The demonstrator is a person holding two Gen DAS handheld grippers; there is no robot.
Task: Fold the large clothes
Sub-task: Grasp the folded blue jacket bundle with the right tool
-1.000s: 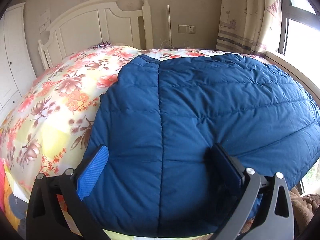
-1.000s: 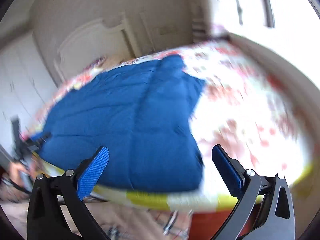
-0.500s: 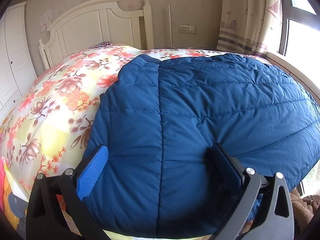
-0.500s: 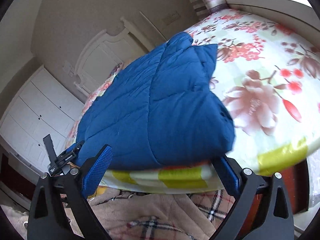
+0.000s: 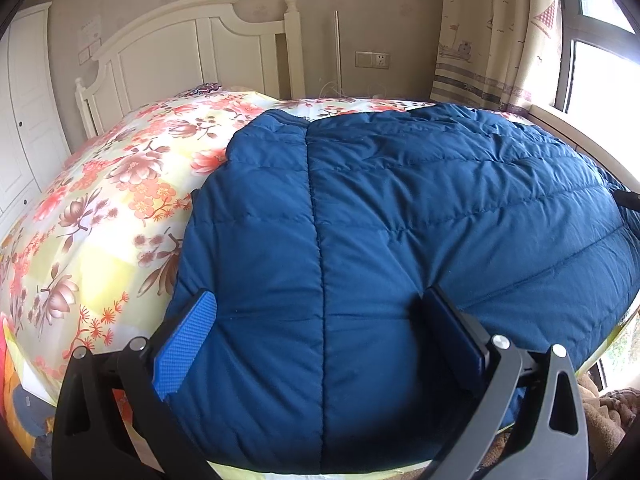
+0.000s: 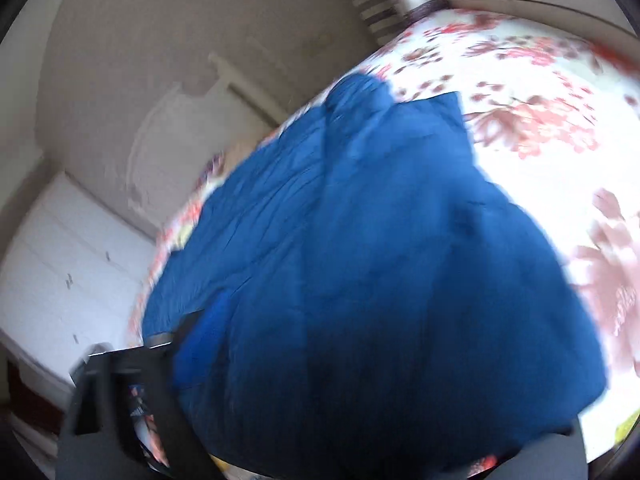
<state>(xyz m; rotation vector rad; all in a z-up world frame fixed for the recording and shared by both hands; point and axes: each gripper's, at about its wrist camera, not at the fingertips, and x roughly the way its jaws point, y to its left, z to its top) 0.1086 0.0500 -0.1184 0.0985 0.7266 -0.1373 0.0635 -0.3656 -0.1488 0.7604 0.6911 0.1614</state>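
Note:
A large blue quilted jacket (image 5: 400, 220) lies spread on a bed with a floral cover (image 5: 100, 208). My left gripper (image 5: 320, 332) is open, its fingers resting over the jacket's near edge without pinching it. In the right wrist view the picture is blurred: the jacket (image 6: 380, 260) fills the middle and covers the lower frame. Only the left finger (image 6: 200, 332) of my right gripper shows there, pressed against the fabric; the right finger is hidden by the jacket. The tip of the right gripper (image 5: 628, 200) shows at the jacket's right edge in the left wrist view.
A white headboard (image 5: 180, 48) stands at the far end of the bed. A curtain (image 5: 492, 32) and window are at the right. White wardrobe doors (image 6: 60, 272) stand at the left. A brown blanket (image 5: 608, 412) lies below the bed's near right corner.
My right gripper has moved forward onto the jacket's near edge, so the fabric now covers its lower view. My left gripper has barely moved.

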